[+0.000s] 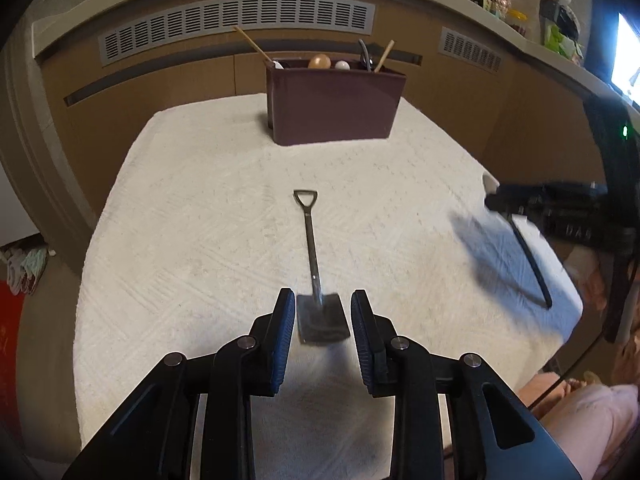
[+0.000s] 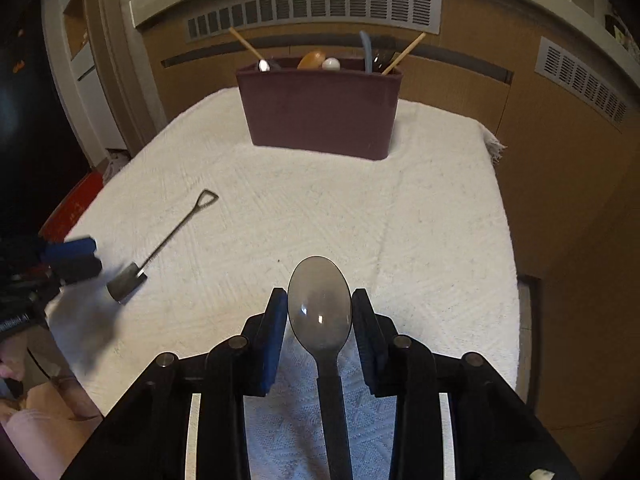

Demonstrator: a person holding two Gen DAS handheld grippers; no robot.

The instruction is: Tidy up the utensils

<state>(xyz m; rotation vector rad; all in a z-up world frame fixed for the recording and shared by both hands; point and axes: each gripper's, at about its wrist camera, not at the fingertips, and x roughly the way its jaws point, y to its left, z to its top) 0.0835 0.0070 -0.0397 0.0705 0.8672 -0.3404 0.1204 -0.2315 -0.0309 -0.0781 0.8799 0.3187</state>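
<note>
**Two utensils lined up, neither yet lifted clear**

Straddling the blade of the small shovel-shaped utensil (image 1: 312,264), the left tongs (image 1: 322,312) stand spread, pads just beside the blade's edges and not visibly touching. Its long axis runs straight up the frame from the tongs toward the maroon caddy (image 1: 334,100) at upper centre, handle loop farthest away. The right tongs (image 2: 319,308) flank the bowl of a grey spoon (image 2: 320,300), pads at its sides; whether they truly pinch it I cannot tell. Its handle runs down out of frame. Both lie over the white-covered counter (image 2: 420,220). Caddy compartments are hidden behind its wall.
</note>
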